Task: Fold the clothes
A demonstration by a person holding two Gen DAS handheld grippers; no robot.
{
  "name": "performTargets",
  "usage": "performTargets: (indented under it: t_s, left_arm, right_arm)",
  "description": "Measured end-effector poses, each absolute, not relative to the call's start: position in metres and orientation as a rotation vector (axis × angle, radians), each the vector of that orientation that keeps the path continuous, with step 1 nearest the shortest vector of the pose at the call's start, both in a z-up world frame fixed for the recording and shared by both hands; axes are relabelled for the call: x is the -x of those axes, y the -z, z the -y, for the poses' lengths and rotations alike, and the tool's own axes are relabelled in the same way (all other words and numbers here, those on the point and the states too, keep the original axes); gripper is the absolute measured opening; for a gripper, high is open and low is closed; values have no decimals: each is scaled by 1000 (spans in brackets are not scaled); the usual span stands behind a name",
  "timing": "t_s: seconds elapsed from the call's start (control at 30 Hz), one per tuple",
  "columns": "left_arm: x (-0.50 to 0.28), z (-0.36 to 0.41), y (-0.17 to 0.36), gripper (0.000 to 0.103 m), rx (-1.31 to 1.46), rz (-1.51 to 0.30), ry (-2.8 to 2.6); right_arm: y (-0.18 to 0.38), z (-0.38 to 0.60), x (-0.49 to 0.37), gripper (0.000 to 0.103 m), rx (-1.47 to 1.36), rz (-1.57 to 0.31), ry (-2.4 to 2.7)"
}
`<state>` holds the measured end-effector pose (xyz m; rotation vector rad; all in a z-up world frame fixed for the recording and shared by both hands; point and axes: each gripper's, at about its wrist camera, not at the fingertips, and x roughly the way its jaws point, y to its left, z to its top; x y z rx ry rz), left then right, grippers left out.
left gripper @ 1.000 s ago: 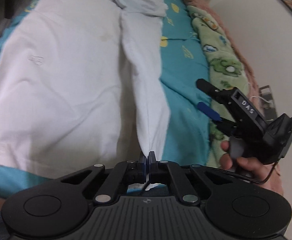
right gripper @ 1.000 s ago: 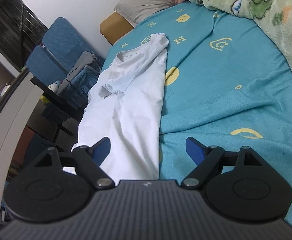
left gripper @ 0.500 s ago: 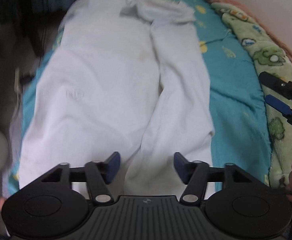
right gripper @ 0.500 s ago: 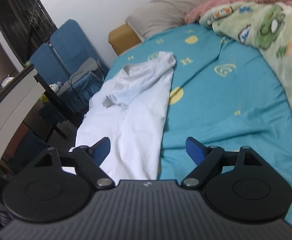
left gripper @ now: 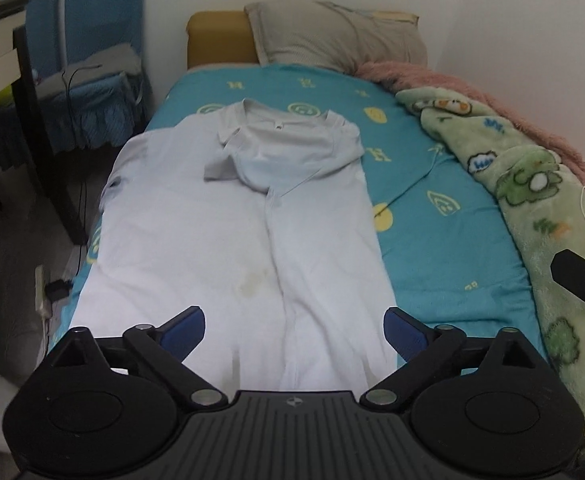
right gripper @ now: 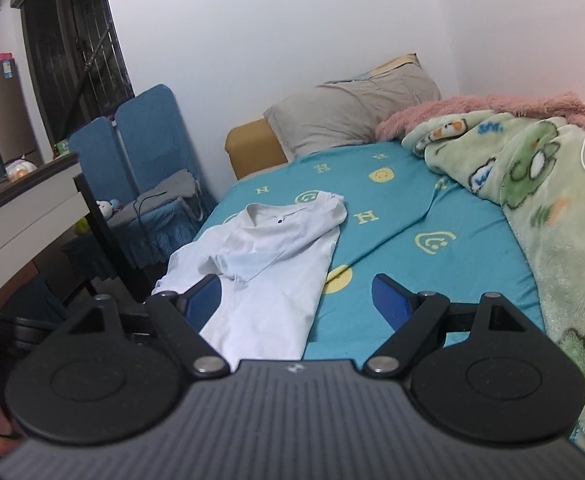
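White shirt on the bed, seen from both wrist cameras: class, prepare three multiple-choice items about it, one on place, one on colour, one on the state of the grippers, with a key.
1. Where does the white shirt lie?
A. On the teal bedsheet
B. Over the blue chair
C. On the grey pillow

2. What colour are the pads on the gripper fingers?
A. Red
B. Blue
C. Green

3. What state are the two grippers in?
A. Both open, holding nothing
B. Both shut on the shirt
C. Only the right is shut

Key: 1 A, the shirt is spread flat on the sheet; 2 B, blue pads show in both views; 3 A, the left gripper and right gripper each show a wide gap.
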<state>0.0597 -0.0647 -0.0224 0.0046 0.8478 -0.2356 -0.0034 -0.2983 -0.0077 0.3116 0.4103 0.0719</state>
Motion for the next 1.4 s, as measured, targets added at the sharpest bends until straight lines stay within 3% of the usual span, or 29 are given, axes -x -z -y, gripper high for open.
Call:
performTargets:
  t_s: [0.33,0.53,0.9,0.97,1.13,1.2,1.37,1.4]
  left_arm:
    - [-51,36,17,101,-2,-773,231]
    - [-66,-35,6,101,185,-785,136]
    - [-87,-112,31,101,258,-764,-32]
    - [-97,-122,43,101,285,-780,-59]
    - [-118,-139,69,101,345,-825,-100]
    - [-124,-143,80,101,369,-845,-111]
    - [-134,-147,96,101,407,-880,-129]
    - [-135,-147,97,101,406,-879,-137]
  right_arm:
    - [10,291,-5,84,-265,-402,-118]
    - [4,251,-78,84,-120,-530,-227]
    - [41,33,-275,83,284,-713,-475]
    - [57,-11,-302,76,359,-731,-524]
    - [104,-91,-347,72,526,-798,-593]
    - [122,-117,-361,61,579,-823,-621]
    - [159,-152,-376,59,714,-821,-619]
    - [160,-152,-376,44,724,-801,-600]
